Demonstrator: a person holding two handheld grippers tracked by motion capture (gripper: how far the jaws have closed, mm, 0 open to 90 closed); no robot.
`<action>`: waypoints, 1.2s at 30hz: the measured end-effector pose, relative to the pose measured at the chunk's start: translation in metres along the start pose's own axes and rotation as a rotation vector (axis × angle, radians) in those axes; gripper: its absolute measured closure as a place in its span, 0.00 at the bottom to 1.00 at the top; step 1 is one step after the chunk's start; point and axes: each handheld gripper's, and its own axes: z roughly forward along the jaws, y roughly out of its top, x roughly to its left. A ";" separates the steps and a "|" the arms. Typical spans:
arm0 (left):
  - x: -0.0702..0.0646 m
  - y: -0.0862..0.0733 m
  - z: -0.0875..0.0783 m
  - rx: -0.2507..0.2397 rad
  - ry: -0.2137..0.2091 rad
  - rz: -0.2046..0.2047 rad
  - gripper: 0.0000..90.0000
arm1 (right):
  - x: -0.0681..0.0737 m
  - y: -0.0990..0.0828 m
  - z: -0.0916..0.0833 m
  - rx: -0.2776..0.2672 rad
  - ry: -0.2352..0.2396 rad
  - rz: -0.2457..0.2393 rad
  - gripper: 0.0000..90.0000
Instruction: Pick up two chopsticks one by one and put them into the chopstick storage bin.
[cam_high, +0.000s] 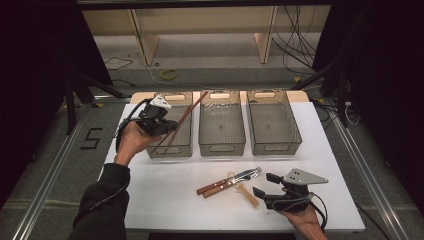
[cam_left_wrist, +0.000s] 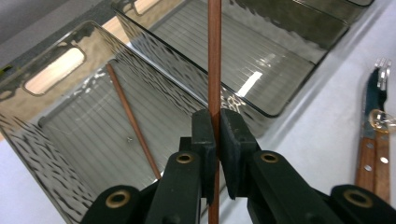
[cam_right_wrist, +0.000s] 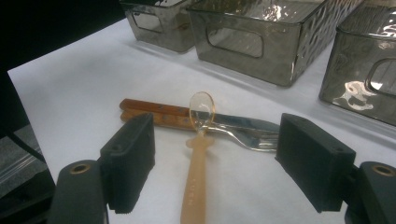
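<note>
Holding your right gripper (cam_high: 264, 184) at the near right corner of the white table (cam_high: 165, 200), you have its jaws spread wide with nothing between them. Just beyond those jaws, measured from the left bin, the loose cutlery lies nearer you and off to the right: a pale plastic spoon (cam_right_wrist: 196, 163) with its clear bowl resting on top of a wooden-handled knife (cam_right_wrist: 187, 114) and a wooden-handled fork (cam_right_wrist: 233, 133) that lie side by side.

Farther on, your left gripper (cam_high: 167, 126) hangs over the near part of the left bin (cam_high: 170, 150), its jaws pressed together on a brown chopstick (cam_high: 186, 116). The left gripper view shows the pads pinching that chopstick (cam_left_wrist: 214, 70) partway along its length, so the stick runs on past the jaws. In the high view it slants up and away, its far end above the far rim between the left bin and the middle bin (cam_high: 222, 145). A second chopstick (cam_left_wrist: 133, 121) lies on the floor of the left bin. The right bin (cam_high: 274, 142) stands farthest right of it.
</note>
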 end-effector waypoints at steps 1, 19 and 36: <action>0.002 0.002 0.001 -0.002 0.009 -0.004 0.93 | 0.000 0.000 0.000 0.000 0.000 0.000 0.32; 0.041 0.000 0.025 -0.021 0.068 -0.136 0.93 | 0.000 0.000 0.000 0.001 0.004 0.004 0.32; 0.064 -0.033 0.043 -0.017 0.114 -0.261 0.93 | 0.000 0.000 0.000 -0.001 0.005 0.001 0.32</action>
